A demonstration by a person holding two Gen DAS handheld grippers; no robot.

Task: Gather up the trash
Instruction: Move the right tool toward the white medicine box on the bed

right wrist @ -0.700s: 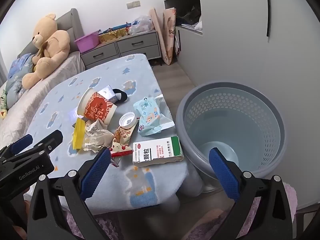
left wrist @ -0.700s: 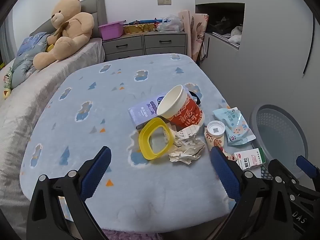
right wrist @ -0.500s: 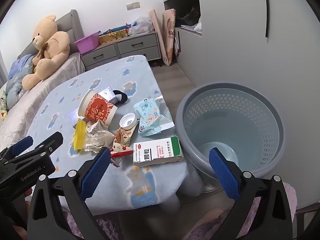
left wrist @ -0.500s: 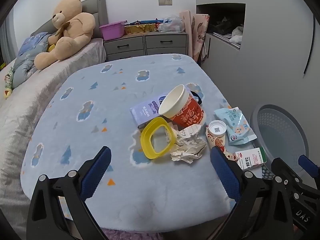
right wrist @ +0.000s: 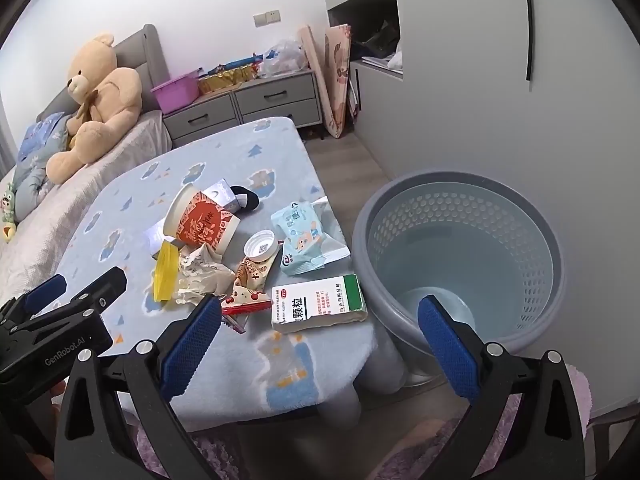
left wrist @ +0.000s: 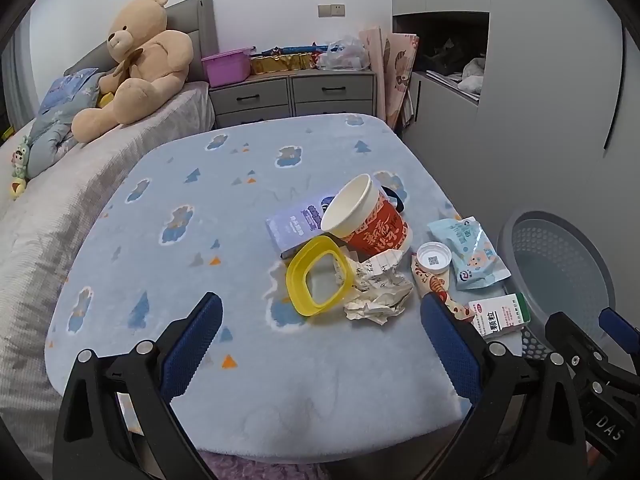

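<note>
The table (left wrist: 248,384) has a soft, fuzzy cloth cover. The cup (left wrist: 370,220) and the crumpled sheet (left wrist: 380,288) are paper. The bin (right wrist: 460,256) is smooth plastic with little holes.

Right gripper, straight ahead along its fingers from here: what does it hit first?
Probably the white-and-green medicine box at the table's near corner. It lies between the open right gripper fingers' line of view; depth is unclear, so it might instead clear it toward the bin.
</note>
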